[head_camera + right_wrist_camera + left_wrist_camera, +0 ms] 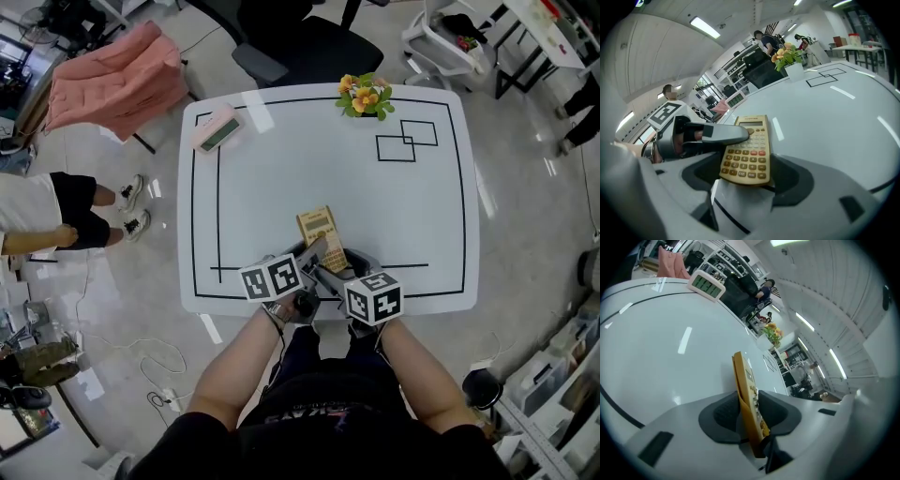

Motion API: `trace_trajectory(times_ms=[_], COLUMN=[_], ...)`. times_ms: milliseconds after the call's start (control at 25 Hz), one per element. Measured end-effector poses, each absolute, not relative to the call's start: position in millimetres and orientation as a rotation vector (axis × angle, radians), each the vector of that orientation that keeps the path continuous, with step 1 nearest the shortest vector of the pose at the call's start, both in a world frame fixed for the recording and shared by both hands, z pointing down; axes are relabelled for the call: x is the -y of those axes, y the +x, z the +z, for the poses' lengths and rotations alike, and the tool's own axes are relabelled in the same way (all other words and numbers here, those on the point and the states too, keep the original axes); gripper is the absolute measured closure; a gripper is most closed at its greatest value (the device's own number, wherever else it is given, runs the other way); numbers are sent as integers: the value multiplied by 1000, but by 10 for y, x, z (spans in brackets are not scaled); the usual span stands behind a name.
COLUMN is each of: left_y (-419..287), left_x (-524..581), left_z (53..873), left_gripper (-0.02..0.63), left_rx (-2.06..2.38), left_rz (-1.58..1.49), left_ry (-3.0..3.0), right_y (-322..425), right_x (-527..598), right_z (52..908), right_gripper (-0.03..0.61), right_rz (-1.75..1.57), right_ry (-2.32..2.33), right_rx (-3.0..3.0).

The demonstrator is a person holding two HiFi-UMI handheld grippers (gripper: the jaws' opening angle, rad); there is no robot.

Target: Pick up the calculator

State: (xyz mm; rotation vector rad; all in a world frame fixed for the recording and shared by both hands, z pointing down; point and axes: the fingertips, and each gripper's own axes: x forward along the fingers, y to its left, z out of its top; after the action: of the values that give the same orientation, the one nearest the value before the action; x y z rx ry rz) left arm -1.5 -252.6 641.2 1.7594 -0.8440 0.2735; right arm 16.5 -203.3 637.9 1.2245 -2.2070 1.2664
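1. Calculator [746,152] sits far from the flower pot [793,70], at the opposite, near edge of the white desk [281,178], between both tools. Its near end is raised off the surface.
2. Right hand-held gripper [744,174] clamps the calculator across its width, a dark pad against each long side.
3. Left hand-held gripper [749,413] is closed on the same calculator from the side away from the pot's corner. It pinches the thin body face to back, and its upper finger [726,135] lies over the top key rows.
4. The calculator is a slim tan-yellow slab with a grey display strip at the end towards the pot. Below that come rows of small cream and brown keys, two of them red.
5. Two overlapping black rectangles [406,141] are drawn just beside the pot, on its nearer side.
6. The white pot holds orange and yellow flowers [364,94] with green leaves.
7. A pink desk clock [217,128] lies left of the pot, near the far left corner.
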Motion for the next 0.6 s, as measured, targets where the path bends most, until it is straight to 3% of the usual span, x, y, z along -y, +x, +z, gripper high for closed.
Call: trace_trajectory(times_ms=[280, 600], left_y=[-28, -188], left_x=[2589, 2766], left_z=[6213, 5828], left_gripper=[532, 534], left_rx=[855, 979], left_rz=[96, -43], left_ry=[1722, 1769], right_y=[201, 342], right_x=[2072, 2246], right_z=[6249, 5836], right_gripper=[240, 242], right_rz=[1147, 856], right_ry=[1155, 1103], right_rx=[2322, 2465])
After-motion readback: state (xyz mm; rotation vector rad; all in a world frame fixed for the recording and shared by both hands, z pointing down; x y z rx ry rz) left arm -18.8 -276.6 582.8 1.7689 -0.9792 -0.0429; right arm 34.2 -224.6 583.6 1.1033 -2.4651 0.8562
